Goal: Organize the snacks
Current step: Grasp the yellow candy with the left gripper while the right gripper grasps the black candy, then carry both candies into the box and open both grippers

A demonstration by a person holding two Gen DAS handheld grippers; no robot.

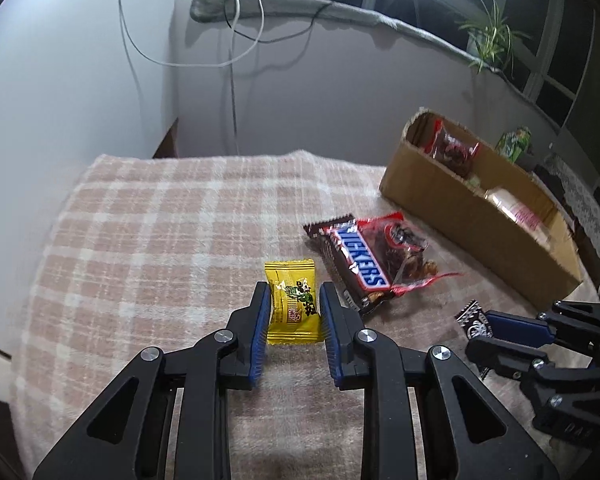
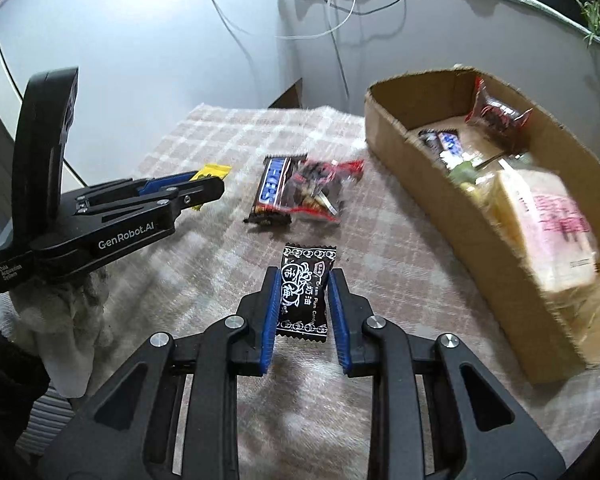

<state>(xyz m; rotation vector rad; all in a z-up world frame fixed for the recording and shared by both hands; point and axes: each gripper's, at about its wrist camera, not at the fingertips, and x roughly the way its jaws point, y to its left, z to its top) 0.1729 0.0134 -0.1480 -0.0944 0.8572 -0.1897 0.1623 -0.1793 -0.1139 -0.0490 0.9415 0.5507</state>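
Observation:
My left gripper [image 1: 294, 300] is shut on a yellow candy packet [image 1: 291, 304] just above the checked blanket [image 1: 140, 240]. My right gripper [image 2: 303, 292] is shut on a black plum candy packet [image 2: 306, 292]; it also shows in the left wrist view [image 1: 474, 322], low on the right. A Snickers bar [image 1: 354, 264] lies on the blanket with a clear red-edged snack bag [image 1: 404, 252] overlapping it. An open cardboard box [image 2: 440, 216] on the right holds a red snack bag [image 2: 496, 114], a Snickers bar [image 2: 444, 142] and a pale packet [image 2: 540, 224].
The blanket covers the table up to a white wall [image 1: 80, 80] at the back. Cables [image 1: 236, 40] hang from the window sill. A potted plant [image 1: 488, 36] stands on the sill. A green packet [image 1: 514, 142] sits behind the box.

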